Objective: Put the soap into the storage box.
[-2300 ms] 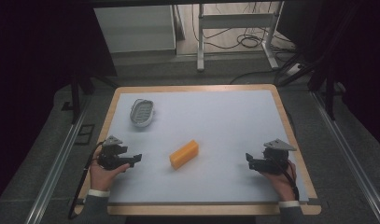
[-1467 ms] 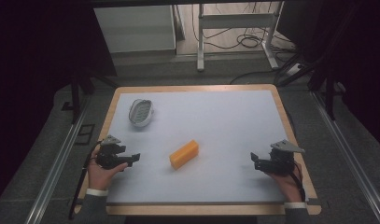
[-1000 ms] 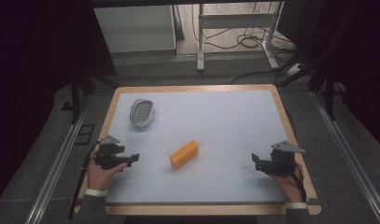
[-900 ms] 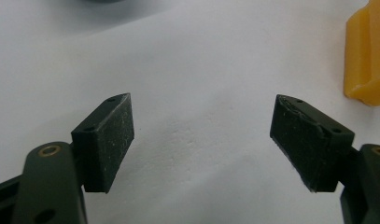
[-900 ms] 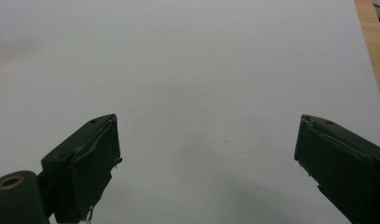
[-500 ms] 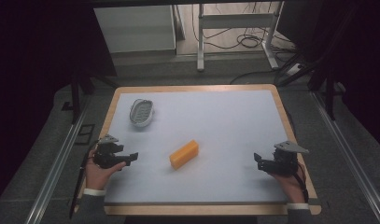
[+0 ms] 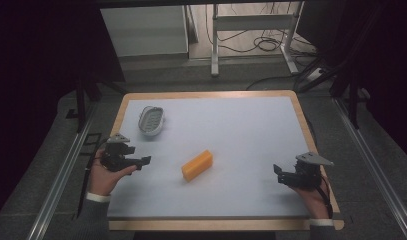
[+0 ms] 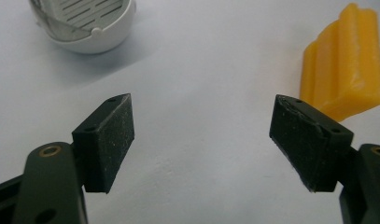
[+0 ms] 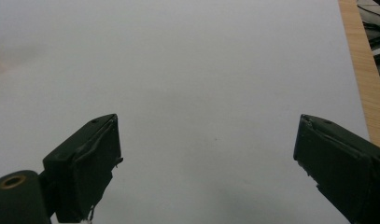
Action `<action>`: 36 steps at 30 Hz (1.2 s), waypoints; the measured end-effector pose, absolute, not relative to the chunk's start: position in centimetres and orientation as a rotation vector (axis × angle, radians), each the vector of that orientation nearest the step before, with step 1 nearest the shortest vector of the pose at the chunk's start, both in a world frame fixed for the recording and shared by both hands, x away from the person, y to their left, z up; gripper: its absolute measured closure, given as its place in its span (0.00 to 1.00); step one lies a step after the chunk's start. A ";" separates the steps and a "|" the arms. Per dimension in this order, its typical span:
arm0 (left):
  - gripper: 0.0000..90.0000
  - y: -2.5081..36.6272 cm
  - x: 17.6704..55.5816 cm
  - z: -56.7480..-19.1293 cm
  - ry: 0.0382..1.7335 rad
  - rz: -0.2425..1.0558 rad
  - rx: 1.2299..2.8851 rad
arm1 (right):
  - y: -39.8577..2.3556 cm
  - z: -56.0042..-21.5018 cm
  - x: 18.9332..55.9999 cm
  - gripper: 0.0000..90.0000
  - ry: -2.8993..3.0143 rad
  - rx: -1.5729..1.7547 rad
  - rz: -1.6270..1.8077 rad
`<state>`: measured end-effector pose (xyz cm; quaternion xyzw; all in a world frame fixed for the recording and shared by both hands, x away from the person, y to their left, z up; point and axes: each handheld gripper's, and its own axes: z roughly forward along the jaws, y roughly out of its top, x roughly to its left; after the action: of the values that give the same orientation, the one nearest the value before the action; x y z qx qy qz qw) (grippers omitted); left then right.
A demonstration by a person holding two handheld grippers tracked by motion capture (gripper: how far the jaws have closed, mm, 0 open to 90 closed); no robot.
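Risk: my left gripper (image 8: 201, 135) is wide open and empty, with the ridged yellow block (image 8: 348, 60) off-centre by one jaw, so closing now would knock it aside. Right gripper (image 9: 204, 163) also gapes empty, well apart.

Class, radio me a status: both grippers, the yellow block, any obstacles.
Left gripper open, empty. Right gripper open, empty. Block lying mid-table, untouched. Path clear.

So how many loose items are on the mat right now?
2: an orange block near the middle, and a white dish at the far left corner. Nothing seems hidden.
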<state>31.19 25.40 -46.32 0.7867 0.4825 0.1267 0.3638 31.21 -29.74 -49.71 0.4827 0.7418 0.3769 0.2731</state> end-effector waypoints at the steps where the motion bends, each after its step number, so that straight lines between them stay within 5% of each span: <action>1: 0.25 25.2 31.2 -46.1 1.236 0.325 2.029 | -29.8 -49.7 31.2 0.08 1.996 1.301 1.015; 36: 0.25 16.7 32.8 -43.7 1.015 0.325 2.211 | -30.4 -50.0 31.2 0.08 1.974 1.306 1.004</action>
<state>32.85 16.68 -43.73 0.8481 0.3895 0.1245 0.3368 31.20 -30.36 -49.97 0.4875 0.7368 0.3745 0.2814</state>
